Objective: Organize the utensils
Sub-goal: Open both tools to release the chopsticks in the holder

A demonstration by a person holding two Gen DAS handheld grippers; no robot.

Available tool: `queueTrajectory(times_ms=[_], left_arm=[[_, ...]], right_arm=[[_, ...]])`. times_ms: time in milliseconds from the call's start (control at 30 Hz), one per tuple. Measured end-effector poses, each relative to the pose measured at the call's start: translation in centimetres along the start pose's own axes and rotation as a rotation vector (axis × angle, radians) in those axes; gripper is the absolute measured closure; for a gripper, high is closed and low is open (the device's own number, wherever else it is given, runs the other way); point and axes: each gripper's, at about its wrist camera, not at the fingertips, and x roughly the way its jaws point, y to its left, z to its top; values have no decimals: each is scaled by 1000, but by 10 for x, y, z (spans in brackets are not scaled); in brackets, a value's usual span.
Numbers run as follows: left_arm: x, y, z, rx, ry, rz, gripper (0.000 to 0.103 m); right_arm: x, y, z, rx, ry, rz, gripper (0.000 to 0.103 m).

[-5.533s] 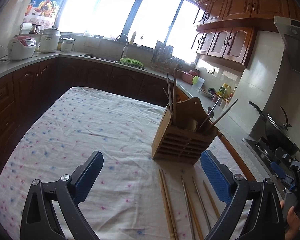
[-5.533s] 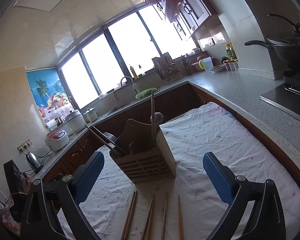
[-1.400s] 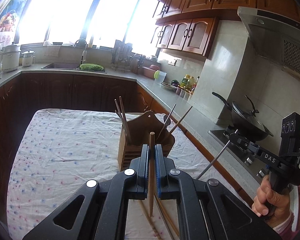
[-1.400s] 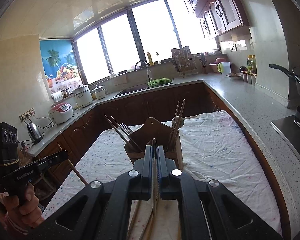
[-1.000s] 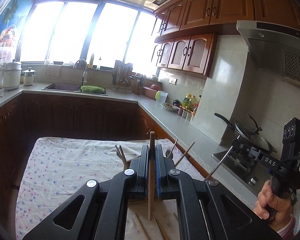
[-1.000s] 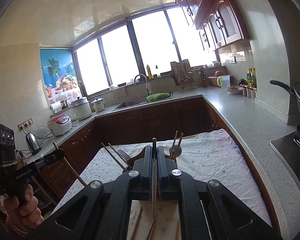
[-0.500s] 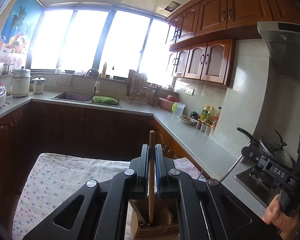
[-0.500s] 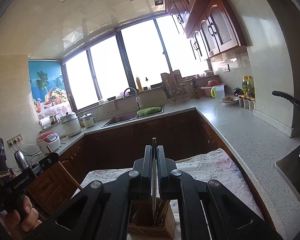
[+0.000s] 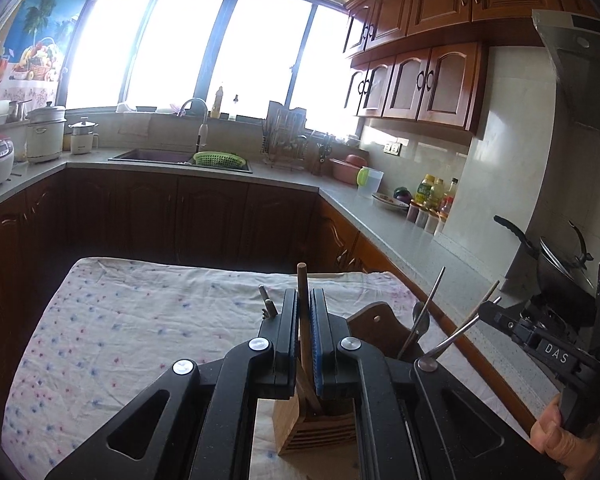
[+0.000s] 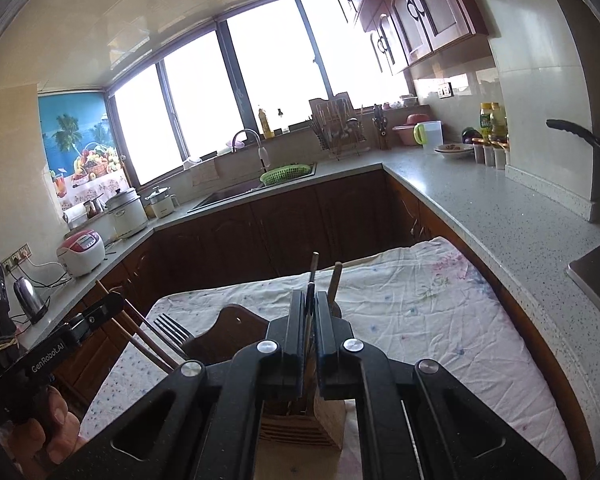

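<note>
Our left hand-held gripper (image 9: 304,300) is clamped on a wooden chopstick (image 9: 302,280), whose top end sticks up above the blue pads while its lower end reaches down into the wooden utensil holder (image 9: 320,426) directly below the jaws. Our right hand-held gripper (image 10: 309,300) is clamped on a thin metal chopstick (image 10: 313,268), which also runs down between the jaws towards the same holder (image 10: 300,426) beneath it.

In the left wrist view, the right hand-held gripper (image 9: 488,312) appears off to the right of our left one, with a metal stick slanting down from its tip to the holder. A spoon (image 9: 419,322) and more sticks stand in the holder's right side. In the right wrist view, a fork (image 10: 172,330) and wooden sticks lean out to the left of the jaws, and the left hand-held gripper (image 10: 100,314) shows further left.

The holder stands on the worktop's flowered cloth (image 9: 140,320), just under both grippers.
</note>
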Motion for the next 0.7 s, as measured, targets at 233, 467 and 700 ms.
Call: queueTrajectory(times_ms=[233, 467, 700], left_arm=[[-1, 5, 5, 12, 7, 1, 99], [-10, 9, 1, 14, 10, -5, 98], [-38, 6, 4, 16, -67, -33, 70]], right_arm=[[4, 2, -3, -8, 29, 4, 98], [5, 4, -1, -11, 40, 4, 96], [-23, -1, 6, 40, -41, 48, 61]])
